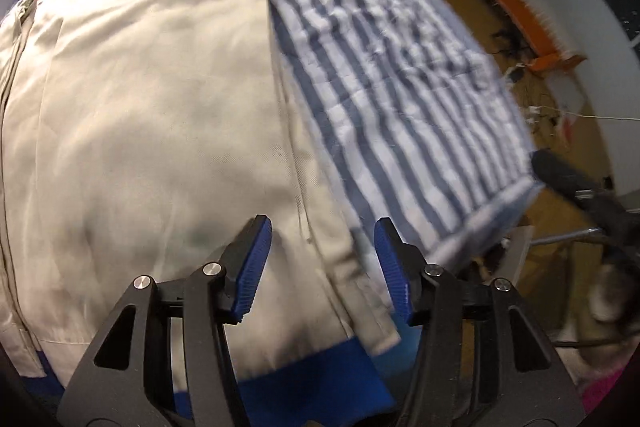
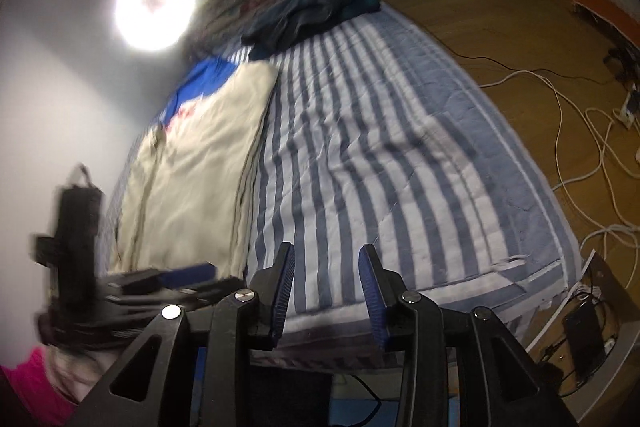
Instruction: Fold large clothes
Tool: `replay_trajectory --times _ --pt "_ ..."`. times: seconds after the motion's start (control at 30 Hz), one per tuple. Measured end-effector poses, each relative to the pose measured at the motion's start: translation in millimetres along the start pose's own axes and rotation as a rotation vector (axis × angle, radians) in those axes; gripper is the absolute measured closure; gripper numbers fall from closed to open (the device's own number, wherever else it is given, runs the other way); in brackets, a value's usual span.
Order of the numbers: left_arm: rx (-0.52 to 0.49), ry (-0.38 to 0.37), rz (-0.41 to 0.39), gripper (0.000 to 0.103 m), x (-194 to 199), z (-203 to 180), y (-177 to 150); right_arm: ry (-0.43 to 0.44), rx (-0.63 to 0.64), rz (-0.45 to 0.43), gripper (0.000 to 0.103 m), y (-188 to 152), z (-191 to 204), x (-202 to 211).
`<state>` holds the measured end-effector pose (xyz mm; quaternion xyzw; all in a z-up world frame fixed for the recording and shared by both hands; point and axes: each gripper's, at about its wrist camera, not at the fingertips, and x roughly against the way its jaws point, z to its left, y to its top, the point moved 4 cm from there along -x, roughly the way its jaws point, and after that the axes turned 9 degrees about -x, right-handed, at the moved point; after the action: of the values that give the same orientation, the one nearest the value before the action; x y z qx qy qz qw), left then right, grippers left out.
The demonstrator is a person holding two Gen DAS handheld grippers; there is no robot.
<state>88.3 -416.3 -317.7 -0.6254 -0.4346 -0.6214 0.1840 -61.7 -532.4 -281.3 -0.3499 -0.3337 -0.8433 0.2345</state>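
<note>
A: Where is the garment?

B: The cream cotton jacket with blue shoulder and hem panels [image 1: 140,115] lies flat along the wall side of the blue-and-white striped quilted bedspread [image 1: 400,87], zip closed, one long edge folded straight. Red lettering shows near its collar end.

A: And the left gripper [image 1: 322,267]?

B: It hovers over the jacket's hem corner, blue ribbed pads parted about halfway, nothing between them; whether they brush the cloth I cannot tell.

A: The right gripper [image 2: 325,289]?

B: It is off the foot of the bed, over bare stripes, jaws narrowly apart and empty. Its camera shows the left gripper blurred beside the jacket's hem.

A: Anything else on the bed?

B: A heap of dark blue clothes [image 2: 312,15] at the far end, and white cables [image 2: 580,131] on the wooden floor [image 2: 480,27].
</note>
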Motion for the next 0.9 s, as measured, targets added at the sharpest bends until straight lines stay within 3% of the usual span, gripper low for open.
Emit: replay_trajectory --times 0.1,0.17,0.23,0.43,0.5,0.63,0.73,0.9 --pt "0.003 0.010 -0.027 0.052 -4.9 2.5 -1.9 0.032 -0.026 -0.012 0.067 5.3 -3.5 4.1" --pt "-0.053 0.031 -0.039 0.078 -3.8 2.0 -2.7 0.056 -0.021 -0.011 0.067 7.5 1.5 3.7" --pt "-0.056 -0.019 -0.037 0.096 -0.8 8.1 -1.4 0.076 -0.006 -0.004 0.065 9.8 8.4 1.3" --pt "0.078 -0.207 -0.120 0.099 41.0 38.3 -6.6 0.110 0.052 0.009 0.060 30.7 37.7 -18.1" --pt "0.128 -0.252 -0.151 0.099 54.2 46.5 -9.3 0.138 0.065 0.030 0.054 44.4 49.3 -30.9" --pt "0.180 -0.289 -0.169 0.099 62.5 55.0 -9.7 0.211 0.078 0.092 0.035 76.8 79.2 -70.6" --pt "0.193 -0.309 -0.174 0.100 66.0 57.0 -10.2 0.245 0.056 0.141 0.034 102.4 100.9 -112.0" --pt "0.201 -0.329 -0.176 0.100 67.8 58.1 -11.1 0.227 -0.056 0.171 0.036 137.4 109.3 -176.1"
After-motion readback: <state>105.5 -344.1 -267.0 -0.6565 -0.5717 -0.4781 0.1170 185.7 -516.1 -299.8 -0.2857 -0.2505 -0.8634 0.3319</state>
